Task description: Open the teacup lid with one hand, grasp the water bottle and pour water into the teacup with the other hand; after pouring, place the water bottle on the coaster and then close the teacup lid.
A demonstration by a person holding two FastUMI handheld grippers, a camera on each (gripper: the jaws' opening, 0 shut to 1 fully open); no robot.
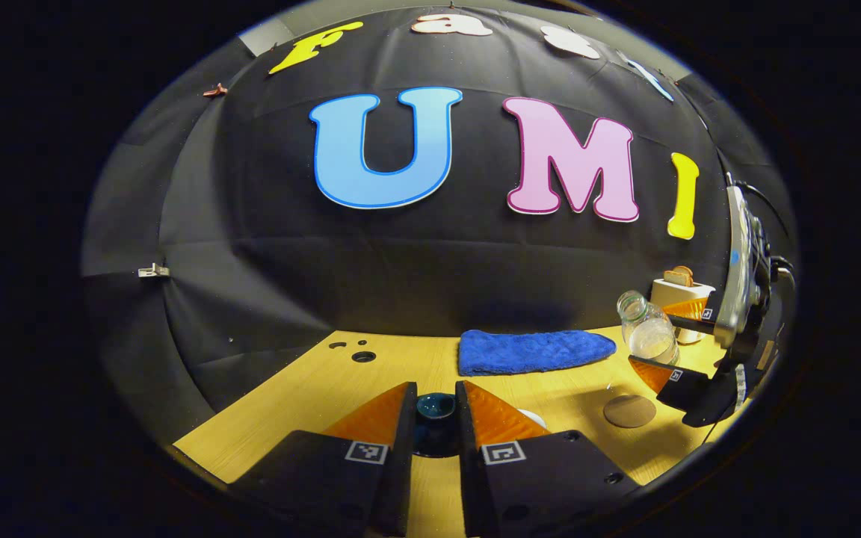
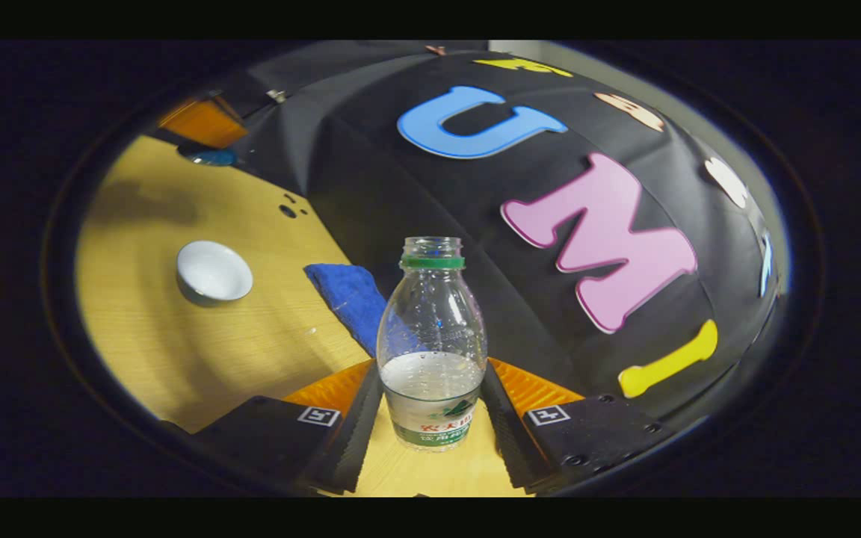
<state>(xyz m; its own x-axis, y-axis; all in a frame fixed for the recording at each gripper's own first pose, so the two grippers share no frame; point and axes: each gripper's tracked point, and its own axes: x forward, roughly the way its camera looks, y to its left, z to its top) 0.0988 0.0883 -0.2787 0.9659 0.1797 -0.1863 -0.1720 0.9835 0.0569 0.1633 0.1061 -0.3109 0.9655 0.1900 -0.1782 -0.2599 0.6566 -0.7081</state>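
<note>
Right gripper (image 2: pixel 430 407) jaws clamp the water bottle (image 2: pixel 431 344), axis tilted, open neck toward 12 o'clock; left gripper (image 1: pixel 436 426) jaws pinch the teacup lid (image 1: pixel 435 409).

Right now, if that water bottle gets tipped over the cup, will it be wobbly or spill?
The water bottle has no cap, so tilting it would likely let water out at once. It looks under half full, so probably light, with water sloshing. Its clear plastic wall may flex between the right gripper's fingers, so a gentle, steady hold seems wise.
</note>
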